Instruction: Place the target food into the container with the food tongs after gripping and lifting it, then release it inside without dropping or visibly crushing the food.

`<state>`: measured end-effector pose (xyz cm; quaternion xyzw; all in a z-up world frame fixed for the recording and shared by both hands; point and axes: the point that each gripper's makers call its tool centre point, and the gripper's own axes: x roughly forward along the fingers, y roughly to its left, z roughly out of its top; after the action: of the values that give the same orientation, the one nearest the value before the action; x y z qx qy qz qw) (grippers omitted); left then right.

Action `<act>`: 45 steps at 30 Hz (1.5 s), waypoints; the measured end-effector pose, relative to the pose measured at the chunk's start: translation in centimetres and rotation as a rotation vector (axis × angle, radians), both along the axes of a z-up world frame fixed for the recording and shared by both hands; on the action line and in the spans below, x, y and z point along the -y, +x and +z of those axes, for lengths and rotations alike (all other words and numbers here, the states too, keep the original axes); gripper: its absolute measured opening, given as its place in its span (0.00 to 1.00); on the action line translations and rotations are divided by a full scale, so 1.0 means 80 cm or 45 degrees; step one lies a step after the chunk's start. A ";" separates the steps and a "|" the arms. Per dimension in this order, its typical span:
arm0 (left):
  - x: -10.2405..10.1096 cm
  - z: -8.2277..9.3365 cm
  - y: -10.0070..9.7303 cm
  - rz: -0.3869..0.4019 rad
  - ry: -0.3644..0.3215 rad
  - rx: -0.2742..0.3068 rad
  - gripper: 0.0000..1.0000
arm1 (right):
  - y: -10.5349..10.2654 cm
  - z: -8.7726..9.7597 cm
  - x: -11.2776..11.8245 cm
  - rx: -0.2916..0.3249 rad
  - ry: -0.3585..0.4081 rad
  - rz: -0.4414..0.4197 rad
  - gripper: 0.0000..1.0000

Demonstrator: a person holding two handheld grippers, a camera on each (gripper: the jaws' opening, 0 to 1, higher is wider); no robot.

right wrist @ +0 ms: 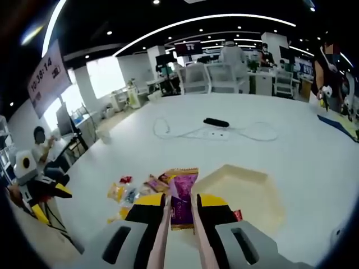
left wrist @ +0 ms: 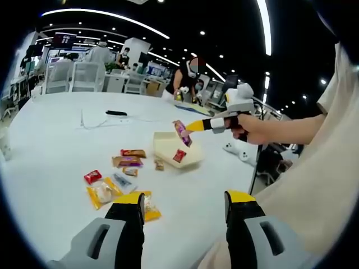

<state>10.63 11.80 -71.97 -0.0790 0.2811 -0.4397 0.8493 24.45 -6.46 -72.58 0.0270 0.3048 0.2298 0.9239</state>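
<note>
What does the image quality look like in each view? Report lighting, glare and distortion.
Left gripper view: even overhead light, ceiling strips bowed by the fisheye, the white table bright but not blown out, the snack packets sharp enough to tell apart. Right gripper view: the same curved strips, the purple packet between the tongs slightly soft, the beige container casts almost no shadow.

Your right gripper (right wrist: 180, 208) covers the lower part of the purple snack packet (right wrist: 182, 196), and its printing is too blurred to read. The beige container (right wrist: 247, 188) hides most of a red packet (right wrist: 237, 214) at its rim.
</note>
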 end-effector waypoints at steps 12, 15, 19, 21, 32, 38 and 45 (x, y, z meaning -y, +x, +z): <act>0.005 0.001 0.001 -0.016 -0.001 0.000 0.57 | 0.007 0.011 0.024 0.023 0.010 -0.065 0.21; 0.006 0.001 0.001 -0.019 0.000 0.001 0.57 | 0.009 0.012 0.028 0.027 0.009 -0.074 0.21; 0.005 0.002 0.002 -0.017 -0.002 0.001 0.57 | 0.010 0.013 0.032 0.031 0.005 -0.085 0.21; 0.005 0.002 0.002 -0.018 -0.002 0.001 0.57 | 0.011 0.013 0.034 0.029 0.006 -0.090 0.21; 0.006 -0.001 0.000 -0.023 0.000 -0.006 0.57 | 0.013 0.015 0.042 0.033 0.013 -0.116 0.21; 0.004 -0.001 -0.001 -0.020 0.000 -0.005 0.57 | 0.014 0.016 0.043 0.037 0.013 -0.121 0.21; 0.003 -0.001 -0.002 -0.016 -0.003 -0.007 0.57 | 0.014 0.020 0.042 0.043 0.013 -0.123 0.22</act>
<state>10.47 11.54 -72.07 -0.0794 0.2834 -0.4452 0.8456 25.54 -9.82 -70.99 0.0426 0.2865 0.1870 0.9387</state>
